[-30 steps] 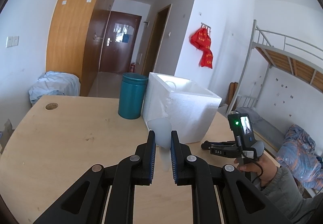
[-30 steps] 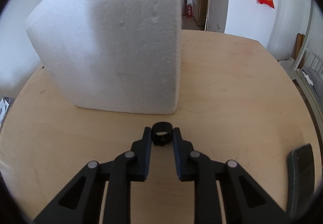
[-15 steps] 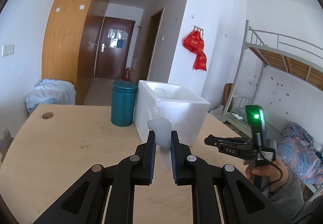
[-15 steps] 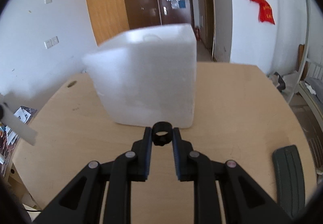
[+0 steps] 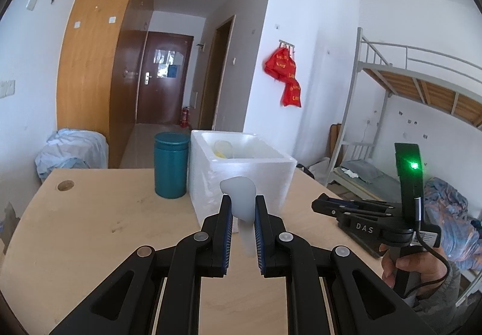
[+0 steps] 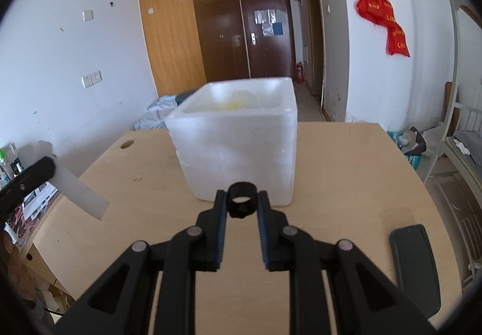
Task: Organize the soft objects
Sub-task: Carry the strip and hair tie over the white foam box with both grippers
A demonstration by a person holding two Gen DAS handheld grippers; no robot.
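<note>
Two tools loaded: I see left tool (image 5: 243, 214) clenching white soft piece (image 5: 241, 202), right tool (image 6: 241, 207) clenching black ring (image 6: 242, 202), both near foam box (image 6: 238, 139).

The table (image 5: 90, 229) is pale wood, matt and lightly scuffed. At twelve o'clock on it stands a white foam box (image 6: 238, 154), grainy and dull. Beside it, at eleven o'clock, a teal canister (image 5: 170, 166) has a satin sheen. The left gripper (image 5: 242, 214), matt black plastic with ribbed blue pads, pinches a translucent, frosted soft piece (image 5: 241, 199). The right gripper (image 6: 242, 208) clamps a ridged black ring (image 6: 242, 202).
</note>
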